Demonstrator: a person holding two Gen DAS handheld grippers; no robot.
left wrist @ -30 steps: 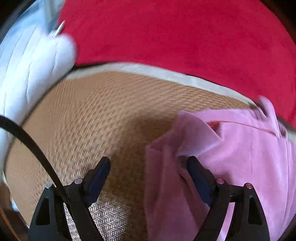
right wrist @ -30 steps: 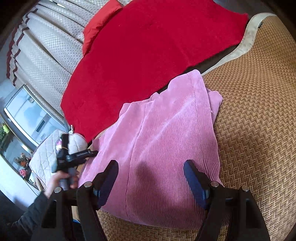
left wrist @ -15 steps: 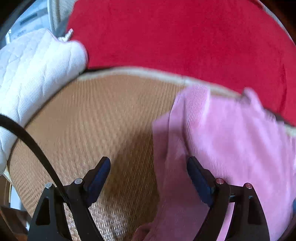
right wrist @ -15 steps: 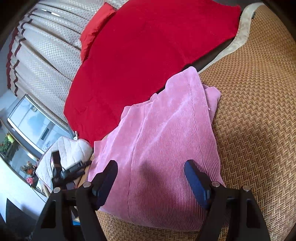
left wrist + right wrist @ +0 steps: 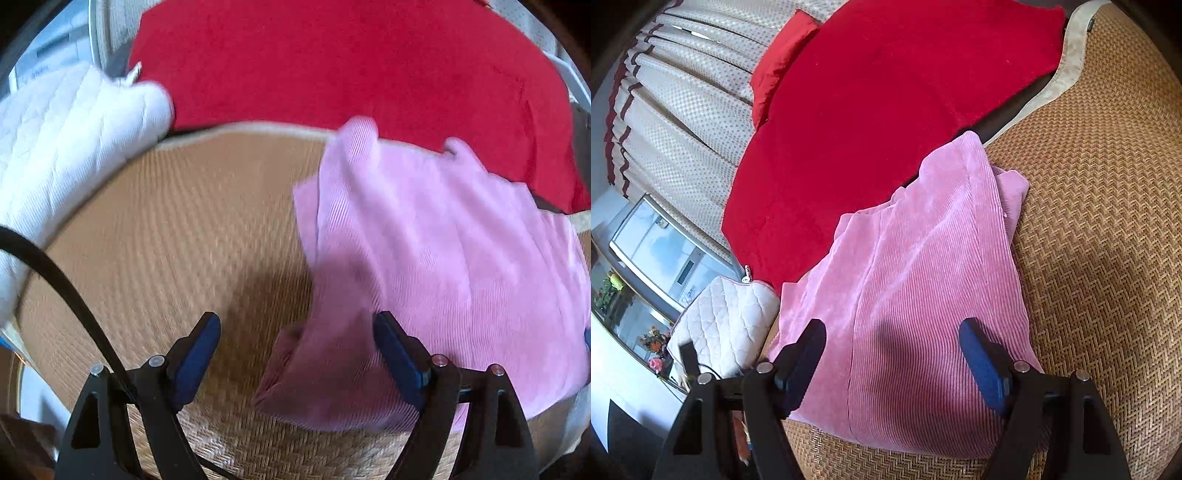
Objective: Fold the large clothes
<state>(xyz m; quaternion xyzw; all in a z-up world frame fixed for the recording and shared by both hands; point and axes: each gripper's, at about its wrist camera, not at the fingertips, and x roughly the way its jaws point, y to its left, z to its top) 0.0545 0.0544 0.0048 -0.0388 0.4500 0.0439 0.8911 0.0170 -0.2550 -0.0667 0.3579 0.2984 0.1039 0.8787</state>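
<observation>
- Left gripper point(image 5: 297, 349): jaws spread wide, holding nothing, over the mat point(image 5: 177, 236) with the garment's point(image 5: 424, 266) near corner between its fingers.
- Right gripper point(image 5: 892, 356): jaws apart, empty, above the garment point(image 5: 923, 295).
- Garment: pink, ribbed, folded flat on the mat, far edge touching the red blanket point(image 5: 879, 96).
- White quilted cushion point(image 5: 727, 317) lies beside it.

left wrist: low, near, facing mat point(image 5: 177, 229) | right wrist: higher | shared: pink garment point(image 5: 424, 258) point(image 5: 923, 295)
</observation>
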